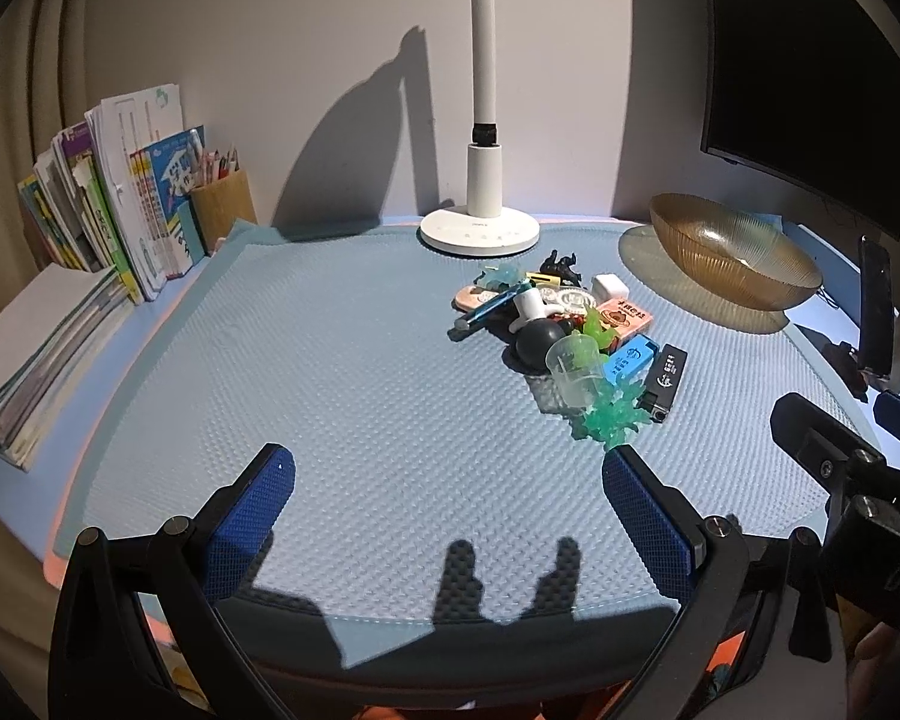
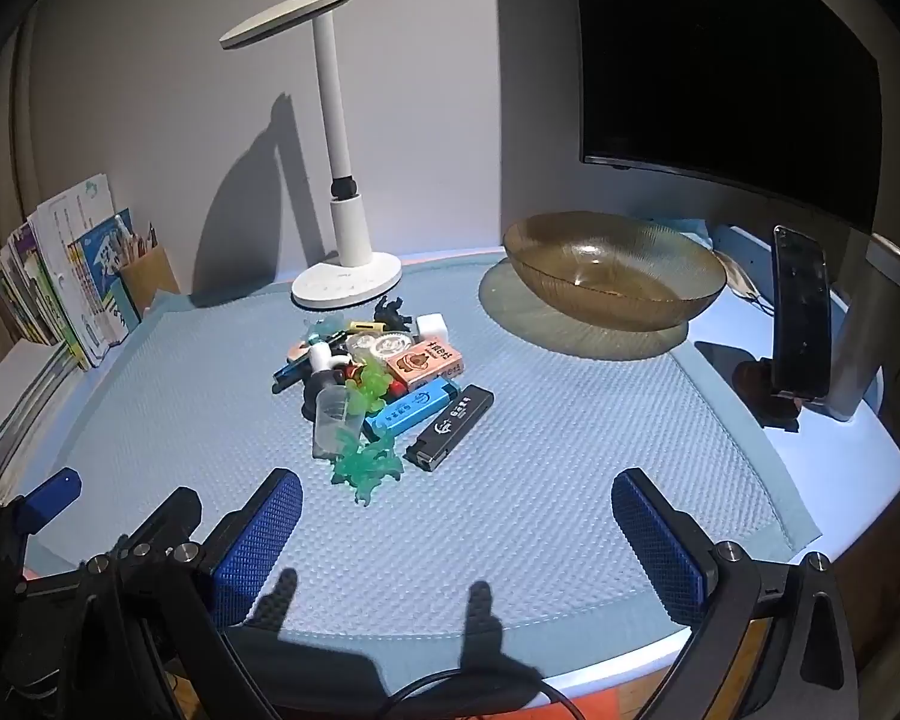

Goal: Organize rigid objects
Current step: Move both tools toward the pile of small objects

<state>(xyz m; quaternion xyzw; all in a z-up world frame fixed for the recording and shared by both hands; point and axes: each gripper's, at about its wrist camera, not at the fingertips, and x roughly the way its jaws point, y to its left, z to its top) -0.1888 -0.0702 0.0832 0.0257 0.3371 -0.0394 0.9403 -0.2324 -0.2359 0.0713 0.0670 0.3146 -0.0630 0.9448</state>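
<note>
A pile of small rigid objects lies on the blue mat (image 1: pixel 330 390): a black lighter (image 1: pixel 666 380) (image 2: pixel 450 427), a blue lighter (image 1: pixel 630 363) (image 2: pixel 411 411), a clear plastic cup (image 1: pixel 573 373) (image 2: pixel 333 423), a teal spiky toy (image 1: pixel 609 420) (image 2: pixel 369 465), an orange box (image 1: pixel 624 316) (image 2: pixel 426 362), a pen (image 1: pixel 489 309) and a black ball (image 1: pixel 537 342). An empty amber glass bowl (image 1: pixel 732 267) (image 2: pixel 612 270) stands behind the pile to the right. My left gripper (image 1: pixel 450 480) is open and empty, near the front edge, left of the pile. My right gripper (image 2: pixel 456 498) is open and empty, just in front of the pile.
A white desk lamp (image 1: pixel 480 228) (image 2: pixel 348 282) stands at the back. Books (image 1: pixel 120 210) and a pencil holder (image 1: pixel 222 204) stand at the back left. A dark monitor (image 2: pixel 720 60) and a phone on a stand (image 2: pixel 801 312) are at the right.
</note>
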